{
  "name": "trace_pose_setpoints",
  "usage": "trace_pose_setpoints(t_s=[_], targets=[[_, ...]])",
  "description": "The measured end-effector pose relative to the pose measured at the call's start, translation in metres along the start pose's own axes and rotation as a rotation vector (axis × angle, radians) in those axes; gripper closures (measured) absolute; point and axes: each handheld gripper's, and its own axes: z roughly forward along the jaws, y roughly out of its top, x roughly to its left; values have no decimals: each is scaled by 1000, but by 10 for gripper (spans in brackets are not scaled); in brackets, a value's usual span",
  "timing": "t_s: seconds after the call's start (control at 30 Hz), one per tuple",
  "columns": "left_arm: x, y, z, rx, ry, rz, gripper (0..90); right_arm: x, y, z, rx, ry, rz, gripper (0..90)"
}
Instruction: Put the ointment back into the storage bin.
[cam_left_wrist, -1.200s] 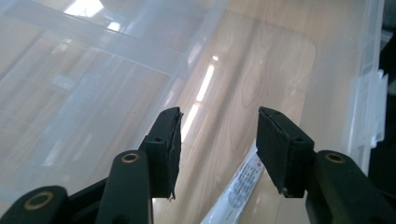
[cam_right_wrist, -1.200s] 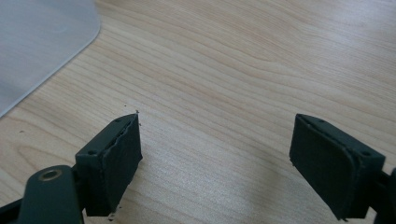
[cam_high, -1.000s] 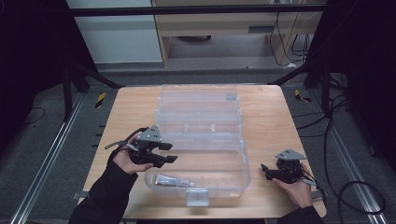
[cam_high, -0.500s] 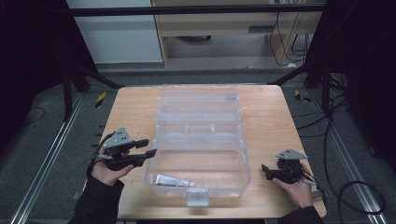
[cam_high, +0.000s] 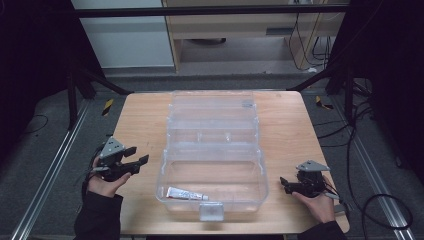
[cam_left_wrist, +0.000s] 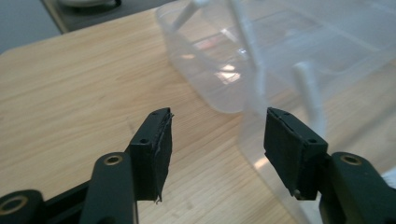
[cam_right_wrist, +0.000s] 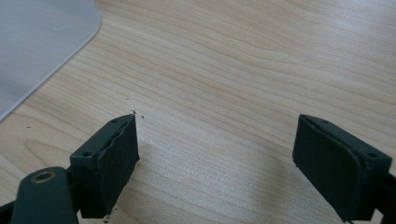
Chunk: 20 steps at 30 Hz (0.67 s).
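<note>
My left gripper (cam_high: 131, 161) hung with jaws apart at nine o'clock of the clear box (cam_high: 212, 150); the tube (cam_high: 184, 193) lay inside at six. My right gripper (cam_high: 291, 185), also apart, risked nudging the box sideways.

Left tongs (cam_high: 137, 155) pulled back leftward off the clear box (cam_high: 214, 165), now beside it over the table (cam_high: 145, 120), jaws apart.

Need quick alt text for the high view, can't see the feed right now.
An open clear plastic case sits mid-table with a small white tube in its near tray. The left gripper and right gripper sit open and empty either side of it.
</note>
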Motion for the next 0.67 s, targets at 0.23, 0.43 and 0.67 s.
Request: trace_pose_setpoints(t_s=[0.23,0.43,0.67], targets=[[24,-27,17,41,89,-59,350,0,0,0,-1,5,4,138],[39,-45,24,68,141,-102,307,0,0,0,0,6,11,124],[49,-57,25,79,183,-127,299,-2,0,-1,-8,2,8,124]])
